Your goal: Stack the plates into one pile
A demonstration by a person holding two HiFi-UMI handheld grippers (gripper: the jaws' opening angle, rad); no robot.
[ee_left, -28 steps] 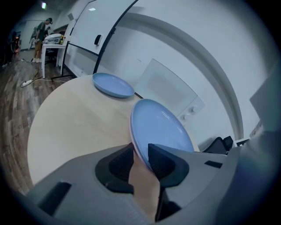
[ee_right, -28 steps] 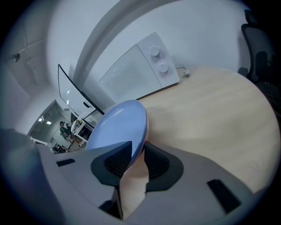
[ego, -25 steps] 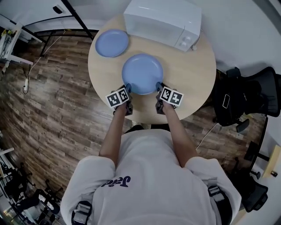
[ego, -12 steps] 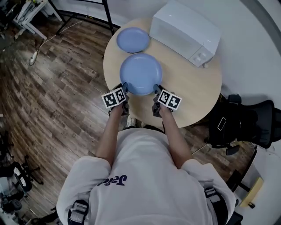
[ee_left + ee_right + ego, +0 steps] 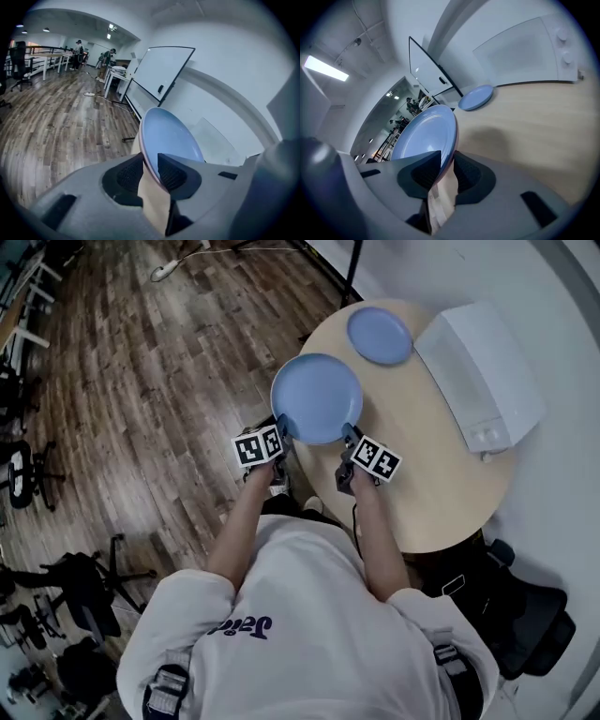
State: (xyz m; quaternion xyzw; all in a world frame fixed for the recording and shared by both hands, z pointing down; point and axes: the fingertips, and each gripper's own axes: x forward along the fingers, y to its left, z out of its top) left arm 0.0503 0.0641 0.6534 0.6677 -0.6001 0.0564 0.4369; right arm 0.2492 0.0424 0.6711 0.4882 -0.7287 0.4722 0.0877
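Note:
I hold a large blue plate (image 5: 317, 397) above the near left edge of the round wooden table (image 5: 441, 484), one gripper on each side. My left gripper (image 5: 282, 427) is shut on the plate's left rim (image 5: 149, 157). My right gripper (image 5: 349, 435) is shut on its right rim (image 5: 445, 154). In both gripper views the rim runs between the dark pads. A smaller blue plate (image 5: 379, 335) lies flat on the table beyond it, also seen as a blue plate (image 5: 476, 97) in the right gripper view.
A white microwave (image 5: 480, 376) stands on the table's right side, close to the small plate. A black office chair (image 5: 520, 615) stands at the lower right. Wooden floor (image 5: 141, 381) spreads to the left, with desks and people far off.
The large plate has been carried left along the table with both grippers still on it. The person and the head view have turned, so the table and microwave now sit to the right.

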